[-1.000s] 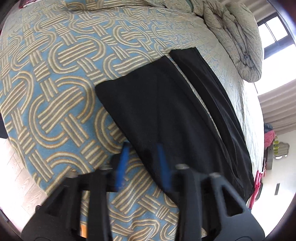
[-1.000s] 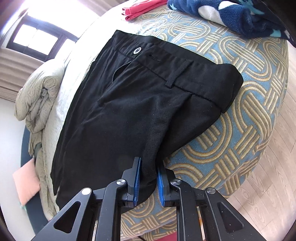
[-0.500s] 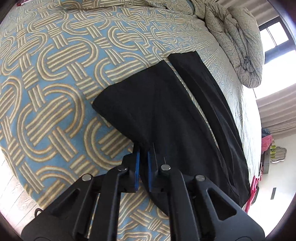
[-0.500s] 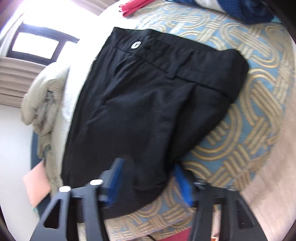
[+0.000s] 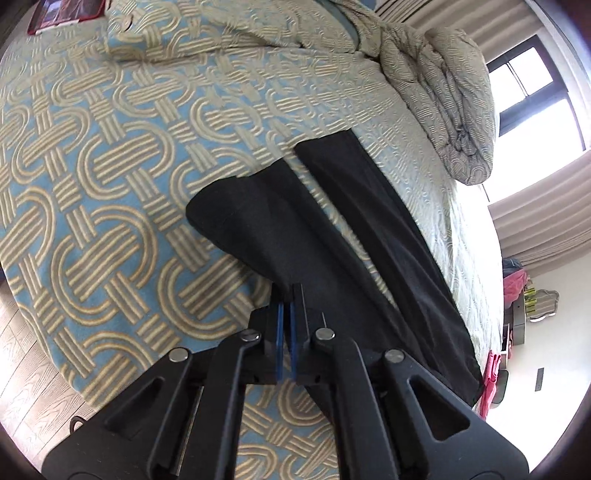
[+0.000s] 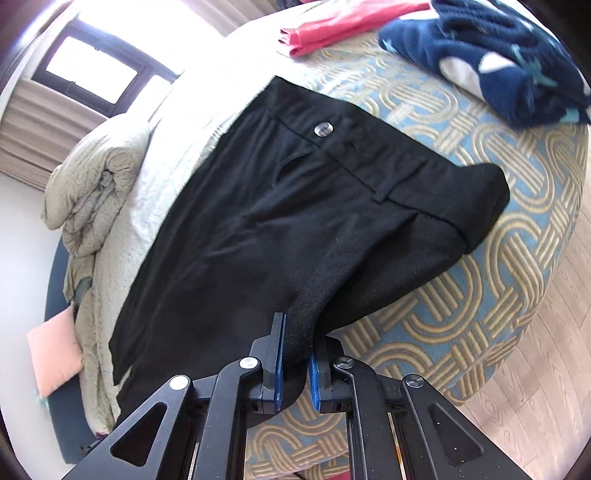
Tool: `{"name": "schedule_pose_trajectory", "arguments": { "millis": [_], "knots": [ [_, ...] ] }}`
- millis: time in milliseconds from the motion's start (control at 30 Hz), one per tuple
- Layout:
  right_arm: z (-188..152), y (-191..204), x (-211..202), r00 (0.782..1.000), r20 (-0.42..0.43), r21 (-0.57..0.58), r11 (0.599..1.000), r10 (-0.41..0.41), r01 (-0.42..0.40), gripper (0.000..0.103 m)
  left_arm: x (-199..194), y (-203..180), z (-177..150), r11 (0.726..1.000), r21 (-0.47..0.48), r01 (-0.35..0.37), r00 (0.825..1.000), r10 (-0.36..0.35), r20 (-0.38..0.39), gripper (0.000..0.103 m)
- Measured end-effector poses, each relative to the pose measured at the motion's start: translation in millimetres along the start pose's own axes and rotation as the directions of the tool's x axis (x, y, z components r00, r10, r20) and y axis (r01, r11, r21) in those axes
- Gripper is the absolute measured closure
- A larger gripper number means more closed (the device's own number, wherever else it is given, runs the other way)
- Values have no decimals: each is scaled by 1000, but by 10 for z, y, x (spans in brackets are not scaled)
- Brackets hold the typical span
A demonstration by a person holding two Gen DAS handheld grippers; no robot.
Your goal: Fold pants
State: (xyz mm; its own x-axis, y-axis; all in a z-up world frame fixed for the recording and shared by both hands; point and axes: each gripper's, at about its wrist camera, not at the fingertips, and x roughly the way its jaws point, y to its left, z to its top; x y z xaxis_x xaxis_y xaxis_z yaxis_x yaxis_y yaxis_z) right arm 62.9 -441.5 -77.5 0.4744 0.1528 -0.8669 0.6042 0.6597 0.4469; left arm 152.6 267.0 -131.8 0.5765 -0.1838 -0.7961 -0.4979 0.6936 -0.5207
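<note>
Nearest the left wrist camera, the left gripper [image 5: 287, 314] had its blue pads pressed together on the near edge of one leg of the black pants [image 5: 295, 236], and the cloth rose from the bed to the pinch in a taut ridge, which suggested the edge was lifted to be carried over. At the other end, the right gripper [image 6: 295, 354] was clamped on a thick bunch of fabric from the near side of the seat, below the waistband, its jaws held a little apart by the gathered cloth. Holding both ends of the same long edge looked like the set-up for a lengthwise fold, laying the near leg onto the far one. Beyond the pinches, the pants lay spread on the patterned bedspread [image 5: 110, 177], the two legs side by side with a narrow strip of bedding showing between them, the hems toward the middle of the bed. In the right view the waistband button [image 6: 323, 129] faced up, and the near corner of the waistband was lifted and curled. Farther off a rolled quilt [image 5: 443, 92] lay by the window, and a red garment [image 6: 332, 26] and navy fleece blanket [image 6: 498, 59] sat past the waistband, clear of the fold.
</note>
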Motion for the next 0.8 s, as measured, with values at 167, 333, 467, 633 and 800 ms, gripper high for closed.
{"name": "schedule_pose_trajectory", "arguments": {
  "millis": [167,333,467,633,800],
  "knots": [
    [165,247,-67,1000,25,-41,999,4,-3,94,-29,-262,172,999,33,16,1000,-17,15,100],
    [514,600,-79,999,54,-102,995,6,0,93,37,-584,442,998,65,18,1000,-19,16,100],
    [891,1003,-1,995,94,-175,983,-28,44,94,203,-946,679,993,114,-12,1000,10,23,100],
    [1493,1515,546,991,56,-222,966,-121,131,93,744,-1502,1063,982,171,-79,997,78,8,100],
    [2145,1900,1501,951,39,-255,917,-308,307,93,1513,-1951,1346,950,253,-185,981,193,-9,98]
  ]
}}
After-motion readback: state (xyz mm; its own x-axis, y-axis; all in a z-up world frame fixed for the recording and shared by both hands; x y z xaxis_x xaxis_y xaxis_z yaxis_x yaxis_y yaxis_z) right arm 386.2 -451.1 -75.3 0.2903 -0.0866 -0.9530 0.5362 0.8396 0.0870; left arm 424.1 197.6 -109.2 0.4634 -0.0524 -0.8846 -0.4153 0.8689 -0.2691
